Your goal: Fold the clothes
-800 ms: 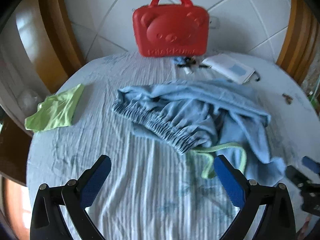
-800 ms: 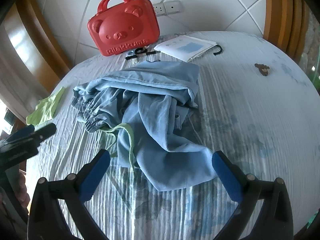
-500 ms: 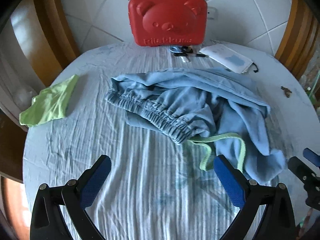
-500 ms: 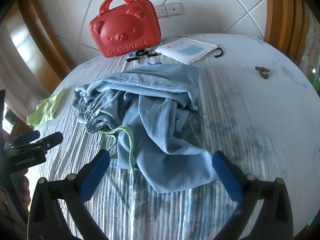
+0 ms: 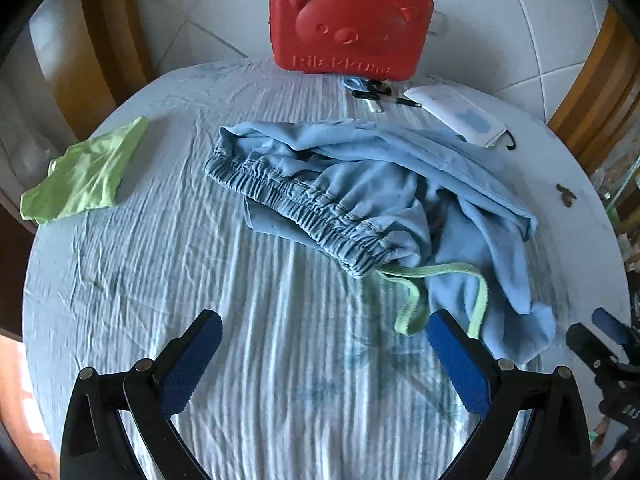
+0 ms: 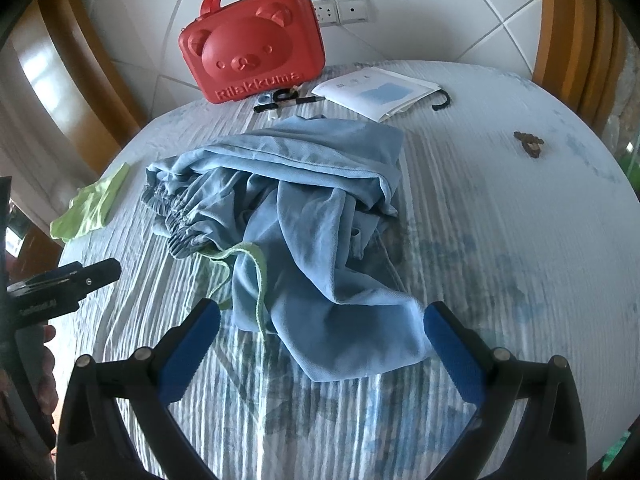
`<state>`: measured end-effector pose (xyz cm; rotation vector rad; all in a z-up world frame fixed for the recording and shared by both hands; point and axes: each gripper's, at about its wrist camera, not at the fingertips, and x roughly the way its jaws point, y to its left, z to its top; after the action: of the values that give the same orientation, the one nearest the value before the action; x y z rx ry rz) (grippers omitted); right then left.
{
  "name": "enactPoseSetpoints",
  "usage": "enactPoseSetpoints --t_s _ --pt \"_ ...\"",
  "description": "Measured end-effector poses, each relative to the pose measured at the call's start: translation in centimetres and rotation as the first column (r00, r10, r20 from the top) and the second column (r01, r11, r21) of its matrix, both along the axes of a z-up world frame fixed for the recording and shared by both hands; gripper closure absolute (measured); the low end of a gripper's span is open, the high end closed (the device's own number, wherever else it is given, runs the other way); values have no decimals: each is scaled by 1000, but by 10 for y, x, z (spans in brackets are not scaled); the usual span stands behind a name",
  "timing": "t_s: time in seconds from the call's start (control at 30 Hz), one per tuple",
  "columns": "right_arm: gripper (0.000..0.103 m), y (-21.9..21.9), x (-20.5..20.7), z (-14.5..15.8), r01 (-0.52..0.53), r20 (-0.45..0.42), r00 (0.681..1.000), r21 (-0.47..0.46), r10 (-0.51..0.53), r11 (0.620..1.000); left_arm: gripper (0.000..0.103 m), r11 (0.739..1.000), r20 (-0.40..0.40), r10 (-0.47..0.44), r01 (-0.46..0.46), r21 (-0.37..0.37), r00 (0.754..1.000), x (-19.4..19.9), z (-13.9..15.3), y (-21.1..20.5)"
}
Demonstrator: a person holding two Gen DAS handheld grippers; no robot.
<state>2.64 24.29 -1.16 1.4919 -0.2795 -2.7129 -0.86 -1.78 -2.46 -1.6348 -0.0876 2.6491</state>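
Crumpled light-blue trousers [image 5: 360, 184] with an elastic waistband [image 5: 304, 208] and a pale green drawstring [image 5: 444, 280] lie mid-table; they also show in the right wrist view [image 6: 320, 224]. A folded green garment [image 5: 84, 176] lies at the left edge, also seen in the right wrist view [image 6: 92, 208]. My left gripper [image 5: 324, 356] is open and empty, just in front of the waistband and drawstring. My right gripper [image 6: 320, 344] is open and empty, with the near trouser leg end [image 6: 360, 344] between its fingers.
A red bear-face case [image 5: 352, 20] stands at the back by the tiled wall. Keys [image 5: 368, 88], a white booklet [image 5: 460, 116], a black hook [image 6: 442, 102] and a small brown object [image 6: 530, 144] lie on the round cloth-covered table [image 5: 160, 280]. Wooden chairs flank it.
Both grippers have moved forward over the table toward the trousers, so the garment looks larger and nearer. The clothes have not moved. Both jaws stay open.
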Motion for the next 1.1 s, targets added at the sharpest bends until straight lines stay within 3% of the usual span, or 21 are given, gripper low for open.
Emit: enactPoseSetpoints --t_s 0.27,0.6,0.93,1.0,1.1 --pt "0 6 -6 -5 5 16 1000 -3 -5 1000 0 996 -8 -30 29 -89 1000 -23 -12 -4" --pt "0 20 -37 -25 9 68 998 -12 -8 1000 0 988 -35 -21 15 -153 999 -84 -44 -28" --pt "0 31 -90 -51 9 87 996 -27 -7 1000 1 996 -25 22 -24 -83 999 -142 -83 -22" --pt "0 33 -101 -55 6 85 996 -28 -3 1000 10 994 20 8 -6 -106 1000 -149 -99 -12" --pt "0 32 -113 -60 -5 73 997 -6 5 1000 20 998 50 41 -39 -43 998 -155 -112 -11"
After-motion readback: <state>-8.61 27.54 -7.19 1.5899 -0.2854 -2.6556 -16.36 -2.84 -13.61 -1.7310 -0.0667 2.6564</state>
